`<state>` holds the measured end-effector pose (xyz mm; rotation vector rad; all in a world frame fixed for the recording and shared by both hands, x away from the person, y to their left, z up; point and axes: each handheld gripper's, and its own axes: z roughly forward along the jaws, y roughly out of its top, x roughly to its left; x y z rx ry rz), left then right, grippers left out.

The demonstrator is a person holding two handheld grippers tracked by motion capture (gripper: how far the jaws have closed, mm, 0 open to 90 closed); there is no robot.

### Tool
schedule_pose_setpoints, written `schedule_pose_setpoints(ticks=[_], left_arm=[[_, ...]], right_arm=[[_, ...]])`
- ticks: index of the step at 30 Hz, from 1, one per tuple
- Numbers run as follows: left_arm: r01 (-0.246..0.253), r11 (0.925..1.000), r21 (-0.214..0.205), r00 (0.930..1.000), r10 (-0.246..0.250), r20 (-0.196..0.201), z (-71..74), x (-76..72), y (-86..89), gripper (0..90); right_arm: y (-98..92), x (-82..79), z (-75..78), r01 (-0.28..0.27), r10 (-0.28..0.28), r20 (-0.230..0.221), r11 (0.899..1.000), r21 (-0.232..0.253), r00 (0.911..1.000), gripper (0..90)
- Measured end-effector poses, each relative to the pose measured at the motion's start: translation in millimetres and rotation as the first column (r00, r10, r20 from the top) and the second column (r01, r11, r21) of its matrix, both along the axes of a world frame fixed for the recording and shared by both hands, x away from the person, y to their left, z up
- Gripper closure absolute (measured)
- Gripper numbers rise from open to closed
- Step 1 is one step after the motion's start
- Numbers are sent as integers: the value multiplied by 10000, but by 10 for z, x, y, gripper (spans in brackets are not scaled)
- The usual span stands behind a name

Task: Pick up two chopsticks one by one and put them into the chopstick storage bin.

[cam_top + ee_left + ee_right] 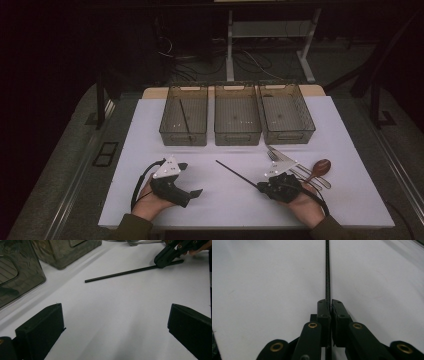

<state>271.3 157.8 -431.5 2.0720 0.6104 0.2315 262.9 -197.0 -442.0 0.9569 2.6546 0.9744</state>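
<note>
**Two claws, one black chopstick in the grip**

Two claws rest low on the white surface (150, 200). The right claw (329, 305) has its jaws pressed together on the near end of a thin black chopstick (327, 270), which runs straight out ahead of the jaws and lies along the surface. In the high view this chopstick (235, 174) slants from the right claw (262, 187) up and to the left, toward the middle of the surface. The left claw (115, 322) stands wide open with nothing between its jaws, well apart from the chopstick's free tip; in the high view it (196, 192) sits at the front left.

Just behind the right hand (305, 202) lie a metal fork (272, 156) and a brown wooden spoon (319, 167). Farther back stand three clear bins side by side; the left bin (165, 122) holds another black chopstick (184, 119), leaning along its length.
</note>
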Motion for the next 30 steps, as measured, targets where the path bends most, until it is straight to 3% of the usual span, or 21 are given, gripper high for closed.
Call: schedule_pose_setpoints(ticks=[10,19,30], left_arm=[[-10,10000,1,10000,10,28,3,-3,-2,0],[-20,10000,0,10000,20,24,3,1,-1,0],[-2,10000,7,10000,2,31,4,0,-1,0]], right_arm=[[-76,29,50,144,-132,-217,9985,525,9997,850],[-171,52,140,209,-193,-141,9928,1181,9997,850],[-203,51,229,201,-212,55,9874,1569,9998,850]])
